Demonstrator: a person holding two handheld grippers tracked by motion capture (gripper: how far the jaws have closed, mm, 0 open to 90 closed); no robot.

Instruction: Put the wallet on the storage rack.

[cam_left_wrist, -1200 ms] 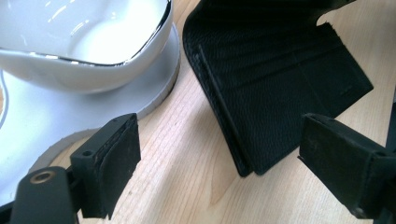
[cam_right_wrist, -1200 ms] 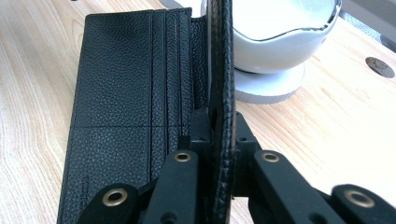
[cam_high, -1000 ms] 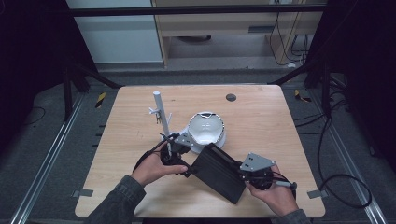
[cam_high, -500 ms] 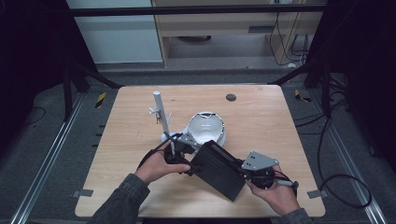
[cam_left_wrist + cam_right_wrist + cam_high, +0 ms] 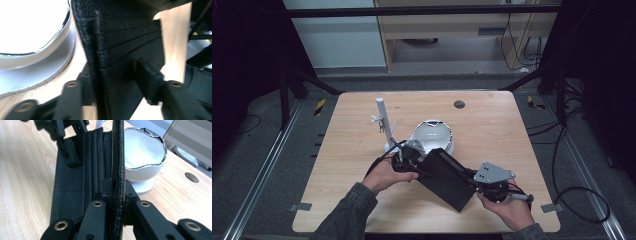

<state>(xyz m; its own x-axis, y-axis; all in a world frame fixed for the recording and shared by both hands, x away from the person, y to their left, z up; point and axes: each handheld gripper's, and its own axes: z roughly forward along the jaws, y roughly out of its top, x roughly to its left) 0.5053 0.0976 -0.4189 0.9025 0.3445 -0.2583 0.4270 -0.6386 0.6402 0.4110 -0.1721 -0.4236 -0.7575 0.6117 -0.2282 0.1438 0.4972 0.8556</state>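
Observation:
A black leather wallet lies open across the table's front, between the two hand-held grippers. My right gripper is shut on the wallet's upright flap, which is pinched between its pads. My left gripper is at the wallet's far end. Its jaws have just been closing, and they straddle the flap's edge and card-slot panel with a gap still between them. In the right gripper view, one left finger rests on the card slots.
A white bowl with a silver wavy rim stands right behind the wallet, close to the left gripper. A white post on a stand rises to the bowl's left. A small dark disc lies near the wooden table's far edge.
The left gripper's jaws have drawn closer around the wallet's far end. Both hands and the wallet have stayed in place.

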